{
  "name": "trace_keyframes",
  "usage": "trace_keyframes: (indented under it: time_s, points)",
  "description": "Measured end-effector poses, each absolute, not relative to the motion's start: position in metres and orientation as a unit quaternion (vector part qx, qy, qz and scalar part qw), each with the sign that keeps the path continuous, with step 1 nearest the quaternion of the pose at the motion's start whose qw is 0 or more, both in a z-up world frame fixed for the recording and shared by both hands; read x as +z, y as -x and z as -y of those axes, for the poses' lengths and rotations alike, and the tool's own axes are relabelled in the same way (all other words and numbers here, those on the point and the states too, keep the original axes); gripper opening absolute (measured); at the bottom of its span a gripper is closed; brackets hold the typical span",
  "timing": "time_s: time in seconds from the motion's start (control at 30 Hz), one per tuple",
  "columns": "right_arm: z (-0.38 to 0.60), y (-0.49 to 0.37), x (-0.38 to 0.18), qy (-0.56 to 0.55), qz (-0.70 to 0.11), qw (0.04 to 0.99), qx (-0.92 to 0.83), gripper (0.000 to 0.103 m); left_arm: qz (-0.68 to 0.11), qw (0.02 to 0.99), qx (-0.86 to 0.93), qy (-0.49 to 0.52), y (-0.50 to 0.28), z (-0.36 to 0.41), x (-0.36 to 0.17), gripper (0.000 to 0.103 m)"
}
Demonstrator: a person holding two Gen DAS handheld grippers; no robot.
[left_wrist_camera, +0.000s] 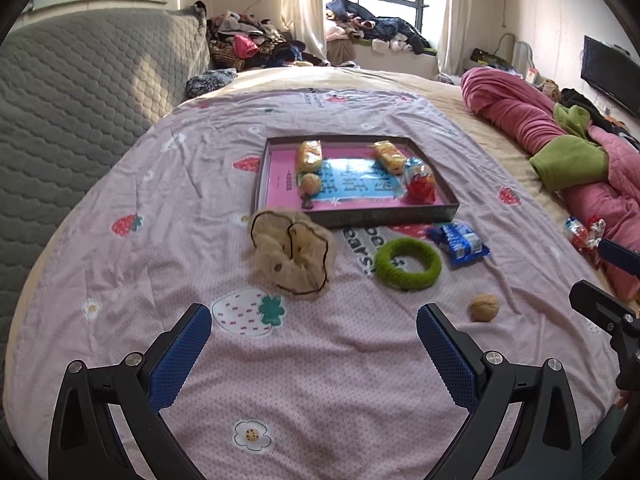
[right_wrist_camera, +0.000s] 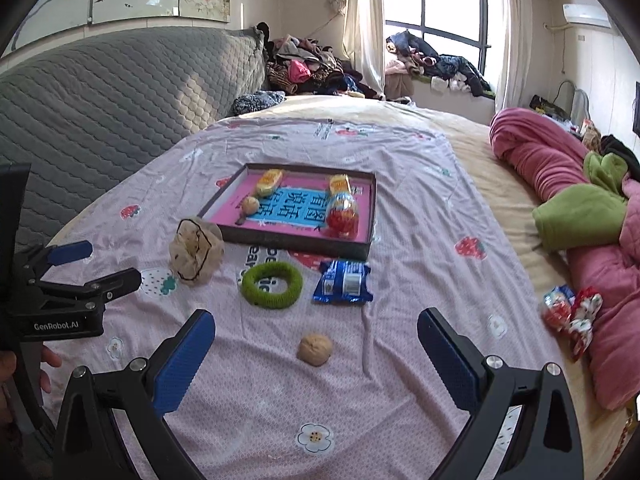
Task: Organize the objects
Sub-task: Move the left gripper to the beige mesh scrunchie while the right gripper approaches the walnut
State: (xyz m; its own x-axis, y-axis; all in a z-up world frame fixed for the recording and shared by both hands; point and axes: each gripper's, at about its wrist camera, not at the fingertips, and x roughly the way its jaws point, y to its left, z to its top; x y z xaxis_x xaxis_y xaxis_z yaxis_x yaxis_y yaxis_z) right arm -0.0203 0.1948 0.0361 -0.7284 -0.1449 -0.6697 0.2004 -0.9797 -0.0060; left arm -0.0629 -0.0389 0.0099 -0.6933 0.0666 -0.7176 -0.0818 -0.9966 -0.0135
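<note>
A dark tray (left_wrist_camera: pixel 384 218) (right_wrist_camera: pixel 296 245) with a pink and blue liner lies on the pink bedspread. It holds two yellow snack packs, a walnut and a red snack pack (left_wrist_camera: pixel 420 186). In front of it lie a beige scrunchie (left_wrist_camera: pixel 292 256) (right_wrist_camera: pixel 196 250), a green scrunchie (left_wrist_camera: pixel 408 264) (right_wrist_camera: pixel 272 284), a blue snack pack (left_wrist_camera: pixel 460 242) (right_wrist_camera: pixel 344 282) and a loose walnut (left_wrist_camera: pixel 484 308) (right_wrist_camera: pixel 315 349). My left gripper (left_wrist_camera: pixel 314 324) is open and empty, short of the beige scrunchie. My right gripper (right_wrist_camera: pixel 316 328) is open and empty, with the loose walnut lying between its fingertips.
Red-and-white snack packs (right_wrist_camera: pixel 572 312) (left_wrist_camera: pixel 584 232) lie at the right by a pink quilt (right_wrist_camera: pixel 560 148) with a green cloth. A grey padded headboard (left_wrist_camera: pixel 80 92) stands at the left. Piles of clothes lie by the window at the back.
</note>
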Motion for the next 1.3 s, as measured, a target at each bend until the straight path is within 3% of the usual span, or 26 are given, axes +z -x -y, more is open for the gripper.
trace_keyframes:
  time_s: [1.3]
  points:
    - [-0.188, 0.067, -0.057, -0.423, -0.038, 0.07, -0.903, 0.102, -0.006, 0.046, 0.906, 0.421, 0.134, 0.046, -0.069, 0.102]
